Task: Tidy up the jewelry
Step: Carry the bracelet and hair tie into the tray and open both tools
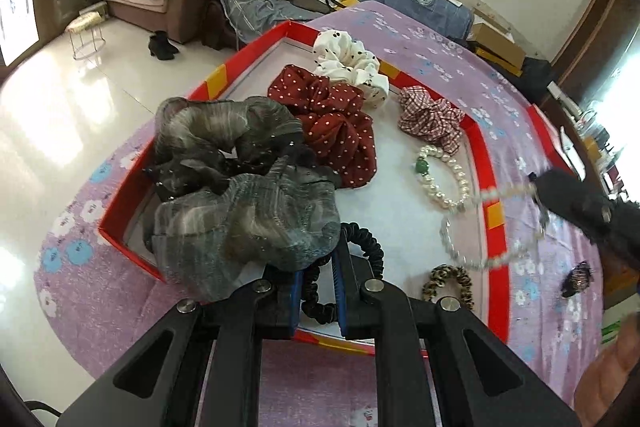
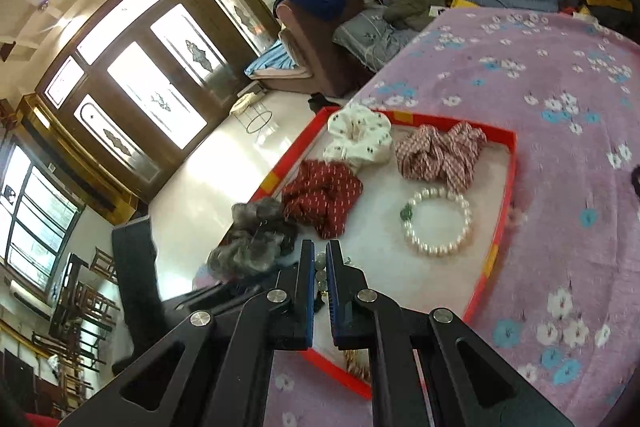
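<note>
The left gripper [image 1: 316,291] is closed on a grey gauze scrunchie [image 1: 244,223]. The fabric bunches over the left blue pad, and the scrunchie hangs above the near left part of the red-rimmed tray [image 1: 486,163]. A black coiled hair tie [image 1: 366,247] lies in the tray between and just beyond the fingers; whether it is also pinched cannot be told.

The right gripper [image 2: 320,267] has its jaws nearly together on a strand of clear beads [image 2: 320,269], seen as pale rounds in the narrow gap. In the left wrist view this gripper enters at 3 o'clock, and the clear bead bracelet [image 1: 480,259] dangles from its tip across the tray's right rim (motion blur hides the exact contact).

Tray contents, by the left wrist view:
- red polka-dot scrunchie [image 1: 332,123], centre;
- white dotted scrunchie [image 1: 352,63], 12 o'clock;
- pink checked scrunchie [image 1: 432,119], 1 o'clock;
- pearl bracelet with a green bead [image 1: 444,179], 3 o'clock;
- leopard-print hair tie [image 1: 448,283], 5 o'clock.

A dark hair clip [image 1: 576,279] lies outside the tray on the floral purple blanket [image 1: 560,259].

Handling, as judged:
- The scrunchie is light, soft and non-fragile. Any fold gives a hold, but a thick gathered section is least likely to slip out.
- The bead bracelet is light, slick and limp. Grip across the strand, between beads where possible, and lower it gently so the cord is not strained and the swinging loop does not snag the rim.
</note>
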